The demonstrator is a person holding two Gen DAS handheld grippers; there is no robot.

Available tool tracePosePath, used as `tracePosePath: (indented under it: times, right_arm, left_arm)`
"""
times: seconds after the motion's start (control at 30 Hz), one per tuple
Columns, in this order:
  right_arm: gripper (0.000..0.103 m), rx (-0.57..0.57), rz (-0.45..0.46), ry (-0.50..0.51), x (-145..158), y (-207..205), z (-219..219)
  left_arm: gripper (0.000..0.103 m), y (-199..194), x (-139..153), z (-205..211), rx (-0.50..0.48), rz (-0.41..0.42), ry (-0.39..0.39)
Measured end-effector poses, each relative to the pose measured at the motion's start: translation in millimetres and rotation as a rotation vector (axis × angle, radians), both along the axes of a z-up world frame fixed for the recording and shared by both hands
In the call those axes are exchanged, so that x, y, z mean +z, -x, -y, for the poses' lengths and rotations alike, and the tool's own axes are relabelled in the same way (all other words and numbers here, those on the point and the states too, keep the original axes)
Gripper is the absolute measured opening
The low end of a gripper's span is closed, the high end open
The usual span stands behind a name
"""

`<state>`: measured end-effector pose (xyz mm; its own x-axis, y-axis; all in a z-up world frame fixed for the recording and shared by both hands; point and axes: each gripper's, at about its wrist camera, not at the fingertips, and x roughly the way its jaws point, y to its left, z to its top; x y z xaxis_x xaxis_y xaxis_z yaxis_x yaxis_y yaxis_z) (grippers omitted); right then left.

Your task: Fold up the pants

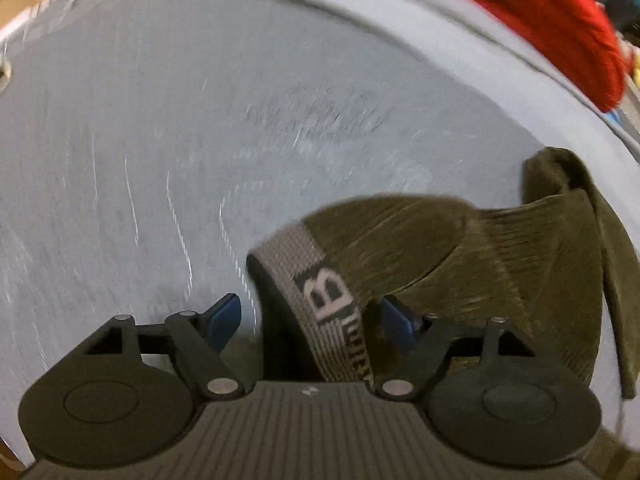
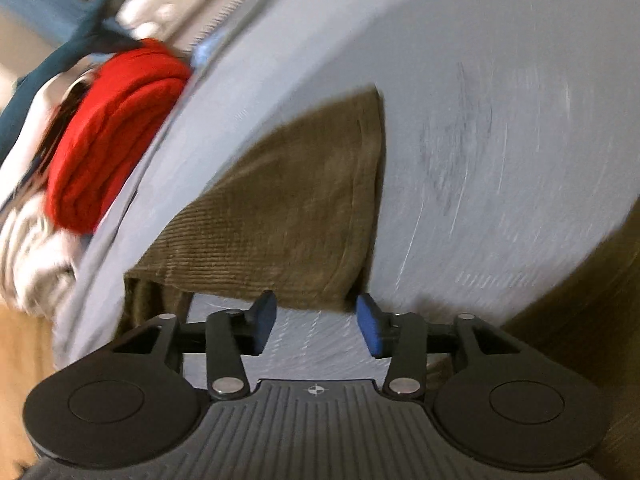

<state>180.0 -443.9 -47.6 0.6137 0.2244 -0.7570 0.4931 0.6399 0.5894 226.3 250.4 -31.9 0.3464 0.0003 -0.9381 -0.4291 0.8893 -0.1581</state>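
The olive corduroy pants (image 1: 460,256) are lying on the grey pad (image 1: 160,160), soft, light and floppy; the grey waistband (image 1: 320,300) is looking like the firmest place to pinch. The left gripper (image 1: 312,316) is standing spread with the band between its jaws, unpressed. The right gripper (image 2: 316,324) is spread and empty, a pant corner (image 2: 340,288) at its twelve o'clock. Only the left view is showing the waistband; only the right is showing white cloth (image 2: 28,248) beside the red one (image 2: 112,128).

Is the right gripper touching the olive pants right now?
Apart. In the right wrist view the right gripper stands open, bare blue-grey table showing between its pads, and the olive pants hem ends just beyond the fingertips.
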Motion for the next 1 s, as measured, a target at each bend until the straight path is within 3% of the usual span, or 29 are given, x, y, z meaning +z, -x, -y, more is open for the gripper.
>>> tracePosePath:
  times: [0.1, 0.2, 0.23, 0.3, 0.37, 0.4, 0.47, 0.53, 0.7, 0.73, 0.77, 0.83, 0.93, 0.97, 1.0]
  right_arm:
    - [0.049, -0.093, -0.075, -0.101, -28, -13, -3]
    - [0.049, -0.145, -0.123, -0.149, -47, -23, -7]
    - [0.049, -0.152, -0.13, -0.159, -51, -26, -8]
    - [0.049, -0.152, -0.142, -0.157, -55, -32, -12]
    - [0.05, -0.148, -0.152, -0.132, -57, -37, -16]
    - [0.049, -0.151, -0.15, -0.122, -58, -37, -17]
    - [0.026, -0.165, -0.149, -0.083, -55, -38, -18]
    - [0.018, -0.168, -0.135, -0.062, -51, -36, -18]
    - [0.013, -0.237, -0.041, -0.027, -21, -17, 1]
    - [0.013, -0.266, 0.004, -0.009, -9, -10, 9]
    - [0.013, -0.294, 0.063, 0.017, 7, -1, 20]
    - [0.013, -0.33, 0.194, 0.075, 41, 18, 40]
    - [0.013, -0.351, 0.347, 0.158, 79, 48, 65]
    - [0.013, -0.36, 0.385, 0.185, 88, 59, 73]
    - [0.013, -0.373, 0.411, 0.196, 95, 70, 81]
  left_arm:
    - [0.081, -2, -10, -7, 0.06, 0.003, 0.086]
    - [0.078, -9, -14, 7, 0.021, 0.006, 0.065]
    - [0.07, -11, -17, 17, -0.018, 0.006, 0.029]
    - [0.044, -16, -16, 25, -0.069, -0.003, -0.062]
    - [0.02, -18, -11, 19, -0.045, 0.013, -0.122]
    - [0.019, -19, -8, 13, -0.007, 0.022, -0.131]
    - [0.019, -19, -4, 8, 0.027, 0.025, -0.144]
    - [0.019, -24, -6, 16, -0.01, 0.014, -0.191]
    - [0.026, -34, -9, 37, -0.074, -0.031, -0.279]
    - [0.032, -36, -8, 39, -0.074, -0.043, -0.288]
    - [0.047, -37, -8, 41, -0.062, -0.055, -0.309]
    - [0.056, -38, 4, 48, -0.024, -0.06, -0.403]
    - [0.056, -34, 45, 78, -0.009, 0.082, -0.59]
    - [0.056, -31, 59, 95, -0.036, 0.177, -0.613]
    - [0.056, -29, 70, 114, -0.103, 0.282, -0.572]
